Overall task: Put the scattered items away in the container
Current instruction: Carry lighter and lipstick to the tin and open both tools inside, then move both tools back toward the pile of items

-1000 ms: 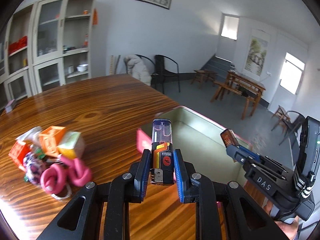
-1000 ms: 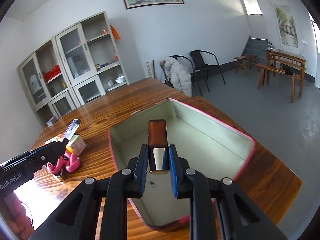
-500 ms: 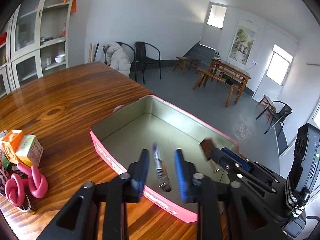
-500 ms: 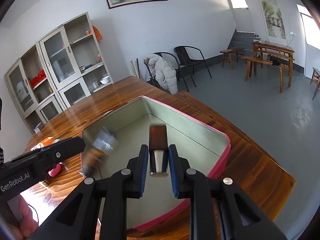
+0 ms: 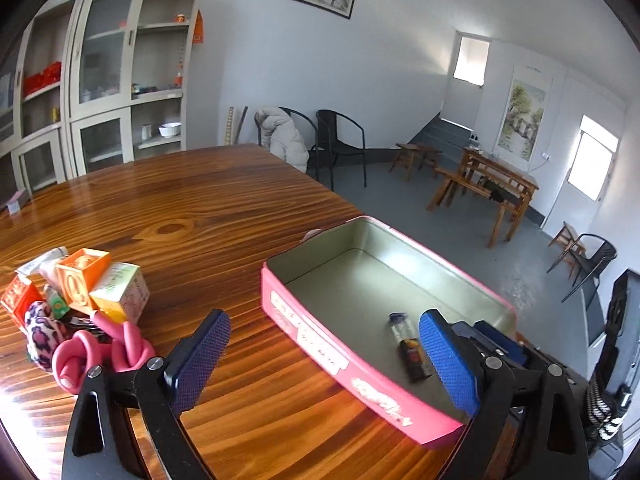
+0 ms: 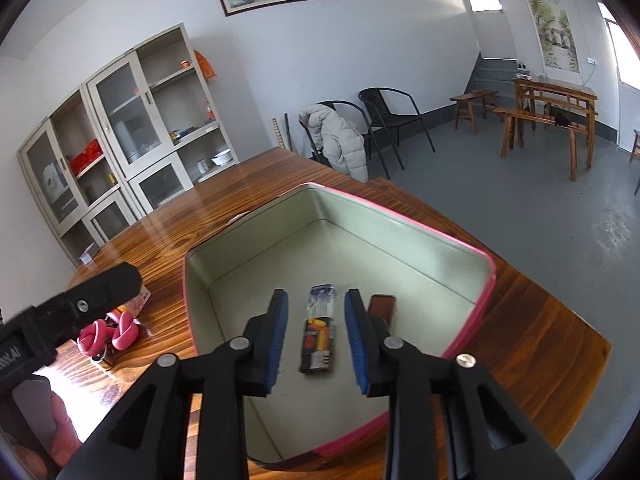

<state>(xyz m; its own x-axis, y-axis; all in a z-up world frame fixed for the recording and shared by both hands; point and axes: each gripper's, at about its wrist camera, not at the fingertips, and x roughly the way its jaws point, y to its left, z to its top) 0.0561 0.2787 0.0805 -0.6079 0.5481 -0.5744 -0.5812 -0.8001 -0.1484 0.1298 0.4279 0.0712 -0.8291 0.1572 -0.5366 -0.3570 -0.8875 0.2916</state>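
While both tools (image 5: 324,360) (image 6: 316,340) opening, empty: brown lighter (image 6: 382,310) in tin (image 6: 400,216), right view only.

Lighter (image 6: 318,332) inside tin (image 6: 436,232)

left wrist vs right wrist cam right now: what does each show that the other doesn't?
Left wrist only: the small boxes and the leopard-print item in the pile on the table, and the label on the tin's outer wall.

Right wrist only: the brown lighter lying in the tin, partly behind a finger of the right gripper, whose jaws are opening with nothing pressed.

Both: the pink tin, the clear-topped lighter lying inside it, the pink knotted item, and the left gripper, jaws opening and empty.
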